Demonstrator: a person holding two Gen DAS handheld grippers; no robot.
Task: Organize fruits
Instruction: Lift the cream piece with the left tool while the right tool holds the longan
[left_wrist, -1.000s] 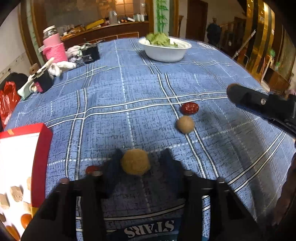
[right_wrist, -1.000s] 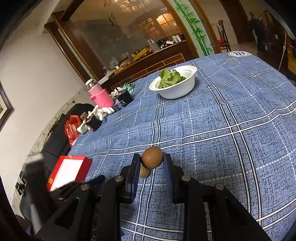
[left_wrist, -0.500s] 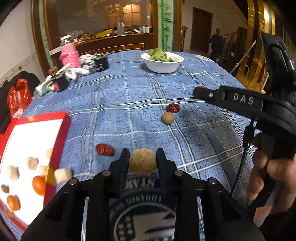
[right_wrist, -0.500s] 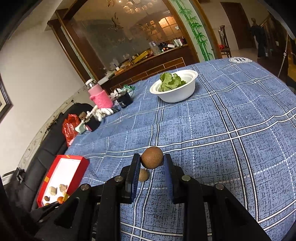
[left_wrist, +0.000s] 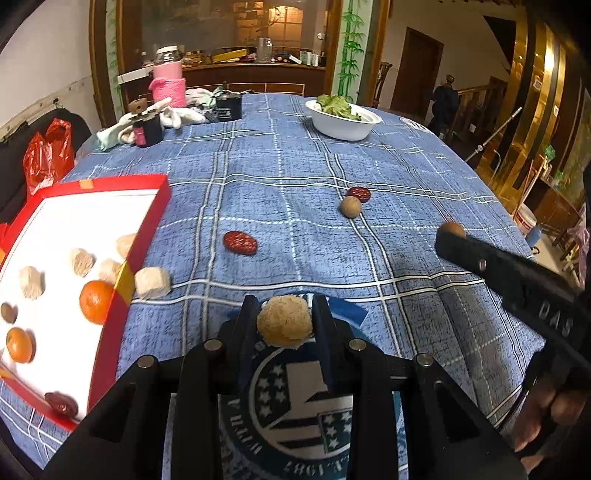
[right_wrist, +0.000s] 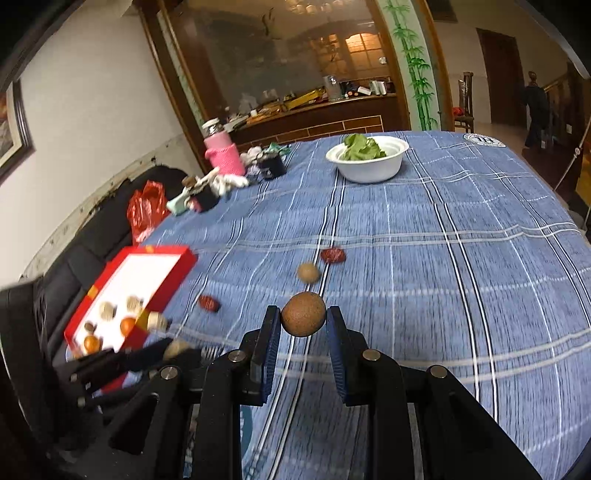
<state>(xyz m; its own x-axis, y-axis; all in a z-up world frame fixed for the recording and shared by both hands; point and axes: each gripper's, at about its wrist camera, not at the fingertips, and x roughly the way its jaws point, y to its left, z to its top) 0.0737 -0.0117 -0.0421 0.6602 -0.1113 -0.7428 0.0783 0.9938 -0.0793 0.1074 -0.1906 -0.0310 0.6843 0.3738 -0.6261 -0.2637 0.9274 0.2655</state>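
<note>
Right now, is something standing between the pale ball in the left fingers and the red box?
Yes. A white cube lies on the cloth against the red box wall, between it and the pale ball; lifting over clears it.

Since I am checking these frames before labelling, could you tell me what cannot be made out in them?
- Left view: the box is cut off by the left edge, so its full contents are unknown.
- Left view: the right gripper's ball is mostly hidden behind its finger.
- Right view: the fruits in the box are small and motion-blurred; their types are unclear.
- Right view: the left gripper is blurred, its jaws indistinct.
</note>
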